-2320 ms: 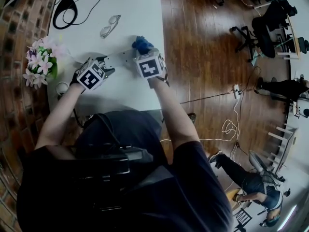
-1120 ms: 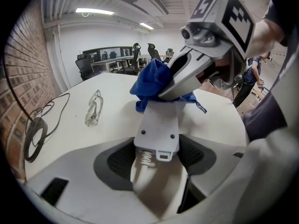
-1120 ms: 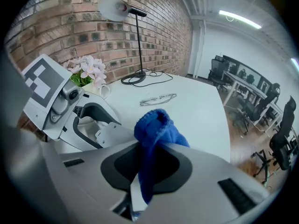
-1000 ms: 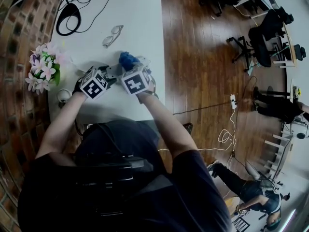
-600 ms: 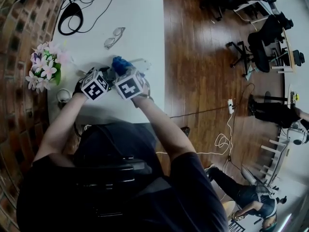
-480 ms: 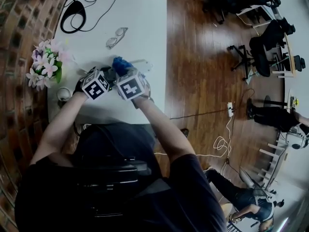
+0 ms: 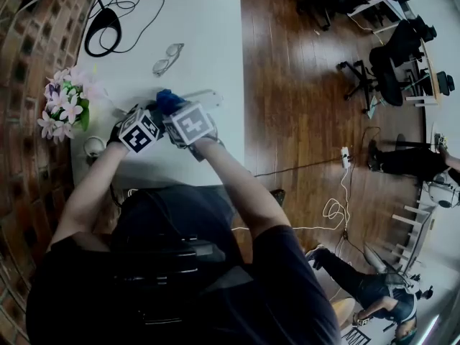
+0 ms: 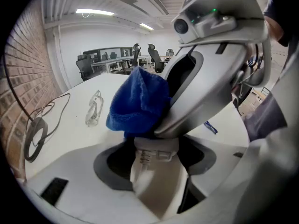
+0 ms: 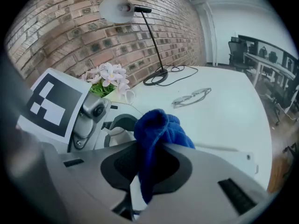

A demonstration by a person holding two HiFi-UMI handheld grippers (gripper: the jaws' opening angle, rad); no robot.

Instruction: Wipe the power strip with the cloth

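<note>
A white power strip [image 7: 203, 96] lies on the white table [image 7: 208, 20]. My left gripper [image 7: 147, 118] is shut on its cord end [image 8: 156, 183] and keeps it still. My right gripper [image 7: 178, 112] is shut on a bunched blue cloth [image 7: 168, 100], which rests on the strip just in front of the left gripper. In the right gripper view the cloth [image 9: 159, 125] bulges out of the jaws, and the strip [image 9: 229, 149] runs off to the right. In the left gripper view the cloth [image 8: 138, 101] hangs right above the held end.
Glasses [image 7: 165, 58] lie farther back on the table. A pot of pink flowers [image 7: 63, 106] stands at the left by the brick wall. A desk lamp's round base with black cable [image 7: 100, 26] is at the far left corner. The table's right edge [image 7: 241, 85] drops to wooden floor.
My right gripper has slid leftward along the strip with the cloth, closing up to the left gripper. The left gripper has stayed put.
</note>
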